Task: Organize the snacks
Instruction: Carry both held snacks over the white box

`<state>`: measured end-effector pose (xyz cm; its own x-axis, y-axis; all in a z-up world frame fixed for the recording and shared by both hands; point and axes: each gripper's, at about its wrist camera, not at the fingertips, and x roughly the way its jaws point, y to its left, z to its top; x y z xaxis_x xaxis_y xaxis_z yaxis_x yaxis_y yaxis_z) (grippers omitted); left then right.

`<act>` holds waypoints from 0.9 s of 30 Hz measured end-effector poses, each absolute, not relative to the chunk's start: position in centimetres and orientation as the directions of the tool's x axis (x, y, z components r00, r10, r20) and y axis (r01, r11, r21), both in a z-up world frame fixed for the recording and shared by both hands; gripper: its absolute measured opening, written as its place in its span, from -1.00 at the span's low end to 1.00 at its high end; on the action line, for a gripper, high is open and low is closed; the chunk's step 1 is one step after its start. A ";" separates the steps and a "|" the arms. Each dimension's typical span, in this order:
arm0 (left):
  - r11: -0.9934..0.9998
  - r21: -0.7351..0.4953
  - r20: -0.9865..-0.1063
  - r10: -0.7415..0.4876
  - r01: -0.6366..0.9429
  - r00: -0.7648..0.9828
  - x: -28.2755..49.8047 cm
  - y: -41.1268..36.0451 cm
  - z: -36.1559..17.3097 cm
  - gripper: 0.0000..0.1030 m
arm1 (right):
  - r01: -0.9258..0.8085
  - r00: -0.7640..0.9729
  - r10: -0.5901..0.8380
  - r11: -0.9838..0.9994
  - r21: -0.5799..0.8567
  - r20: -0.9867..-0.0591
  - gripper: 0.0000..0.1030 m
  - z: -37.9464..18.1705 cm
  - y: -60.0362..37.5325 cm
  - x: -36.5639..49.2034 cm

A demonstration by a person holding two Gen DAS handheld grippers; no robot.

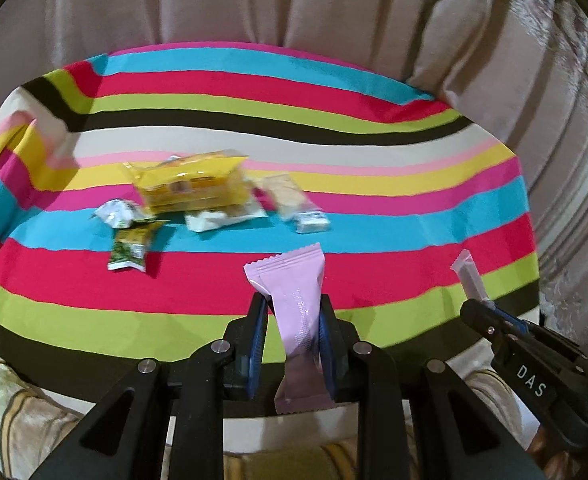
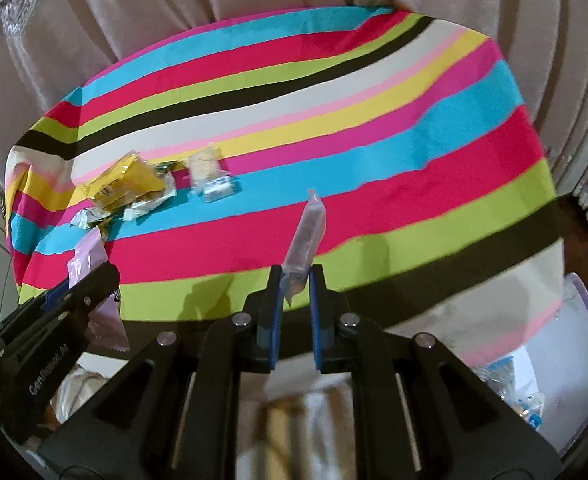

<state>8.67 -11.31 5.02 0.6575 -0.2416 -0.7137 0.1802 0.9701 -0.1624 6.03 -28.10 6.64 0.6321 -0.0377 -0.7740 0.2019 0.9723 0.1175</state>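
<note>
Left gripper: you've got the pink pack pinched across its middle, pads pressed on both faces, top seal sticking up ahead of the fingers, tail hanging below.
Right gripper: nipped shut on the low end of a clear sachet, which stands tilted up and forward from the tips.
Both loads: lifted off the striped cloth, well apart from each other.
Pile: ahead and left of your left tool sit the yellow bag, two green packs, a white pack and a clear pack, all touching or just beside one another.
Bin: low to the right of your right tool, a pale container with wrappers inside; likely the drop point, though that's a guess.
Handling: these look light, soft, crinkly and slick. Grip the flat body, not the crimped seal; squeeze gently, contents may crumble.
Risk: the sachet is held only by its end, so it could swing or slip.
</note>
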 end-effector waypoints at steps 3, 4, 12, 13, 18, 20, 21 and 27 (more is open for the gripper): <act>0.964 -0.158 -0.715 -0.260 0.213 0.649 8.0 -12.6 5.3 -0.52 | 0.225 0.632 -0.053 0.967 0.118 -0.773 -0.71 6.7 -29.8 4.6; 0.962 -0.156 -0.716 -0.266 0.223 0.645 7.8 -13.2 5.3 -0.52 | 0.235 0.631 -0.059 0.965 0.118 -0.774 -0.71 6.7 -30.4 4.1; 0.930 -0.127 -0.724 -0.324 0.345 0.609 5.3 -18.8 5.7 -0.51 | 0.325 0.614 -0.114 0.938 0.119 -0.781 -0.71 5.9 -35.7 0.3; 0.926 -0.123 -0.725 -0.329 0.357 0.605 5.0 -19.4 5.7 -0.52 | 0.335 0.612 -0.120 0.935 0.119 -0.782 -0.71 5.8 -36.2 -0.1; 0.897 -0.116 -0.734 -0.367 0.427 0.572 3.3 -22.8 5.6 -0.52 | 0.394 0.597 -0.162 0.913 0.110 -0.786 -0.71 5.3 -39.2 -2.3; 0.883 -0.120 -0.738 -0.385 0.453 0.555 2.7 -23.8 5.6 -0.52 | 0.417 0.589 -0.179 0.903 0.106 -0.788 -0.71 5.0 -40.3 -3.2; 0.876 -0.118 -0.740 -0.392 0.468 0.547 2.4 -24.5 5.6 -0.51 | 0.429 0.584 -0.186 0.897 0.105 -0.790 -0.71 4.8 -41.1 -3.5; 0.828 -0.117 -0.745 -0.438 0.548 0.503 0.4 -27.5 5.4 -0.51 | 0.495 0.550 -0.223 0.863 0.099 -0.805 -0.71 3.5 -44.1 -6.1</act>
<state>0.43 -27.46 5.40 0.5026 -0.4380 -0.7454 0.5485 0.8280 -0.1167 -6.07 -44.06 3.48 0.5496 -0.2227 -0.8052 0.4946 0.8635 0.0988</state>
